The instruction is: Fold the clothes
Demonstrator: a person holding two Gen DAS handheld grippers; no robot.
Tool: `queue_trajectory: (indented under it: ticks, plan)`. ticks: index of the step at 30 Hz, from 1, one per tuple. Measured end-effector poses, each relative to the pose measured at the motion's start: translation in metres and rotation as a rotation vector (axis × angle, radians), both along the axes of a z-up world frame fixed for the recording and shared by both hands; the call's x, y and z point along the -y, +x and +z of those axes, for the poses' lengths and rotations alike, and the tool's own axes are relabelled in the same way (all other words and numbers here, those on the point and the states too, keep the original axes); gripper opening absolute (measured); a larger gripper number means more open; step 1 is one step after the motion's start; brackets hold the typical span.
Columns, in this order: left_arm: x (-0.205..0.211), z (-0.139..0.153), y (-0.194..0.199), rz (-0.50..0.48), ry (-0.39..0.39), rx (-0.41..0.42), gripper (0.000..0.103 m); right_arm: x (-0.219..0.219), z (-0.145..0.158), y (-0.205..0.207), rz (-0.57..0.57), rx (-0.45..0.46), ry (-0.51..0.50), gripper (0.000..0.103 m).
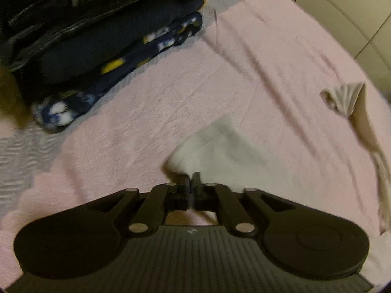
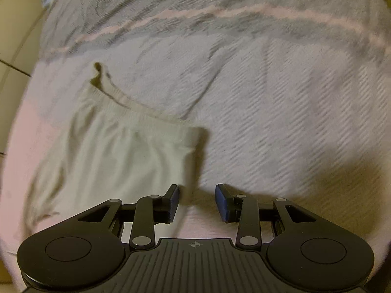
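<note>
A pale cream garment [image 1: 227,151] lies on the pink and grey bedspread [image 1: 256,61]. My left gripper [image 1: 191,179] is shut on a corner of this garment, low over the bed. More of the garment trails at the right edge [image 1: 352,102]. In the right wrist view the same garment [image 2: 117,146] lies spread to the left, its waistband [image 2: 136,105] running diagonally. My right gripper [image 2: 196,201] is open and empty, just right of the garment's near corner, above the bedspread [image 2: 281,97].
A stack of folded dark clothes [image 1: 102,31], with jeans on top and a blue patterned fleece [image 1: 73,105] at the bottom, sits at the upper left of the bed. Tiled floor [image 1: 354,19] shows beyond the bed's far edge.
</note>
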State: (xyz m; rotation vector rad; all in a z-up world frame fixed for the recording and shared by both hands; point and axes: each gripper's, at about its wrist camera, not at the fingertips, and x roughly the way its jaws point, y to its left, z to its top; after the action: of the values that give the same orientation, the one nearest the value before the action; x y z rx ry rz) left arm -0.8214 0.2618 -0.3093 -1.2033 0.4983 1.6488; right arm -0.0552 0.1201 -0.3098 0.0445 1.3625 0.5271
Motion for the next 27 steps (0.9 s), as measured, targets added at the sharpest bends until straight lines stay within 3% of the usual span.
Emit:
queue_trajectory:
  ticks: [2, 6, 9, 11, 16, 18, 19, 20, 24, 27]
  plan:
    - [0.002, 0.003, -0.006, 0.035, -0.036, -0.022, 0.008, -0.003, 0.014, -0.005, 0.067, 0.075, -0.053, 0.037]
    - [0.007, 0.035, -0.003, 0.062, -0.022, -0.112, 0.026, -0.026, 0.046, -0.030, 0.276, 0.235, -0.085, 0.037]
    - [-0.010, 0.050, 0.014, -0.036, 0.013, -0.139, 0.031, -0.067, 0.058, -0.060, 0.514, 0.312, -0.042, 0.037]
    - [-0.029, 0.044, 0.023, -0.099, 0.023, -0.132, 0.036, -0.095, 0.058, -0.089, 0.684, 0.338, 0.000, 0.037]
    - [-0.076, 0.009, 0.037, -0.247, -0.028, -0.173, 0.038, -0.161, 0.041, -0.144, 0.920, 0.331, 0.071, 0.037]
    - [-0.093, -0.008, 0.033, -0.272, -0.052, -0.160, 0.032, -0.174, 0.037, -0.154, 0.955, 0.328, 0.081, 0.037]
    - [-0.096, -0.010, 0.029, -0.276, -0.046, -0.122, 0.013, -0.181, 0.035, -0.159, 0.971, 0.326, 0.085, 0.037]
    - [-0.098, -0.011, 0.023, -0.274, -0.034, -0.079, 0.001, -0.183, 0.035, -0.163, 0.979, 0.328, 0.086, 0.037]
    - [-0.093, -0.002, 0.006, -0.214, 0.083, 0.007, 0.001, -0.190, 0.030, -0.169, 0.988, 0.333, 0.067, 0.037]
    - [-0.093, -0.004, -0.012, -0.101, 0.176, 0.077, 0.001, -0.193, 0.022, -0.171, 0.963, 0.330, 0.039, 0.037]
